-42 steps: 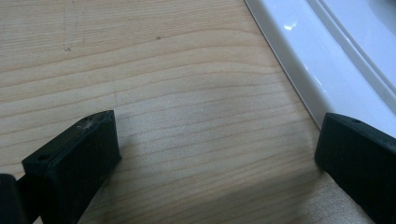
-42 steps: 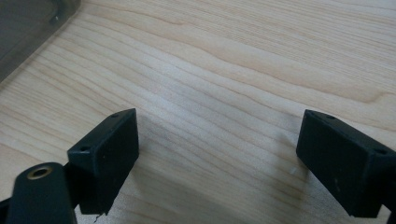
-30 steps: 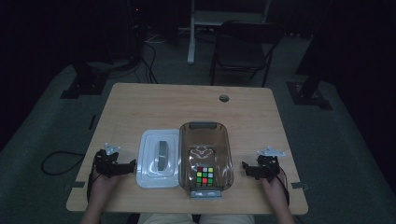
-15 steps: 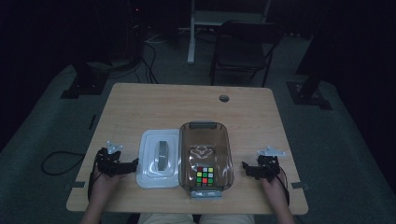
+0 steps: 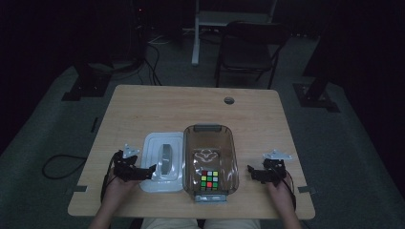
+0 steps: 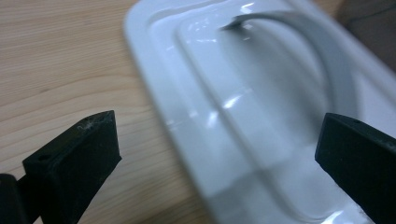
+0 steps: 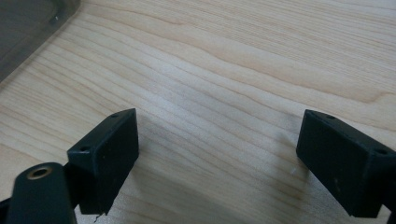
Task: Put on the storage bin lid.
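A clear brownish plastic box (image 5: 210,160) stands on the wooden table (image 5: 191,109) with a colourful puzzle cube (image 5: 209,180) inside near its front end. Its white lid (image 5: 163,161) with a raised handle lies flat on the table just left of the box. My left gripper (image 5: 149,171) is open at the lid's left front corner; in the left gripper view the lid (image 6: 261,121) lies between its wide jaws. My right gripper (image 5: 250,170) is open over bare wood, a short way right of the box, whose corner (image 7: 28,32) shows at upper left.
A round cable hole (image 5: 229,100) sits near the table's far edge. A dark chair (image 5: 248,50) and a desk leg (image 5: 196,33) stand beyond the table. The person's hands come in from the table's front edge.
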`<state>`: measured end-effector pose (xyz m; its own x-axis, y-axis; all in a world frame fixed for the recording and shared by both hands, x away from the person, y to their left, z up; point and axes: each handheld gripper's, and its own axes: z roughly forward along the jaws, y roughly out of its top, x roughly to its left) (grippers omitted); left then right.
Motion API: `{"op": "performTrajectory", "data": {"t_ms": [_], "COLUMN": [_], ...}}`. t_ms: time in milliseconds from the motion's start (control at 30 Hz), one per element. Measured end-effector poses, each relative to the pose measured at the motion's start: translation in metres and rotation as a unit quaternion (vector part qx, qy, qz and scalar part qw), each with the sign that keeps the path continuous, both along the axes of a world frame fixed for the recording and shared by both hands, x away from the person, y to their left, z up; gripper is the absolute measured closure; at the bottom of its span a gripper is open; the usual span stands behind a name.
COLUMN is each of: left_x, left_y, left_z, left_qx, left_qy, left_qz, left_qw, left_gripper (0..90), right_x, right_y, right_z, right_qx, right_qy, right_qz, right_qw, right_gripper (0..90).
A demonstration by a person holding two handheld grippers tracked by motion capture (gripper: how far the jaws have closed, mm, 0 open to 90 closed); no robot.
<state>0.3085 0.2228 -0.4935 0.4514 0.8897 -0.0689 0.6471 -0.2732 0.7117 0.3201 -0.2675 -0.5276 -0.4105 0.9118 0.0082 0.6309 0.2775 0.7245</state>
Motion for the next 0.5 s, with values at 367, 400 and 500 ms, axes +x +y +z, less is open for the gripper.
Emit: {"op": "performTrajectory", "data": {"t_ms": [367,400,500], "left_x": [0.000,0.000,0.002], "left_y": [-0.030,-0.033,-0.042], "left_z": [0.005,0.005,0.004], "left_qx": [-0.012,-0.009,-0.004], "left_qy": [-0.008,-0.008,-0.006], "left_qz": [-0.034,-0.039,-0.049], "left_qw": [0.9993,0.9992,0.9988], "left_gripper": [0.6,0.6,0.6], "right_x": [0.000,0.000,0.000], "right_y": [0.000,0.000,0.000], "right_z": [0.000,0.000,0.000], "right_qx": [0.000,0.000,0.000], "right_qy": [0.000,0.000,0.000], "right_qz": [0.000,0.000,0.000], "right_qw": [1.0000,1.0000,1.0000], "right_gripper": [12.8,12.8,12.8]}}
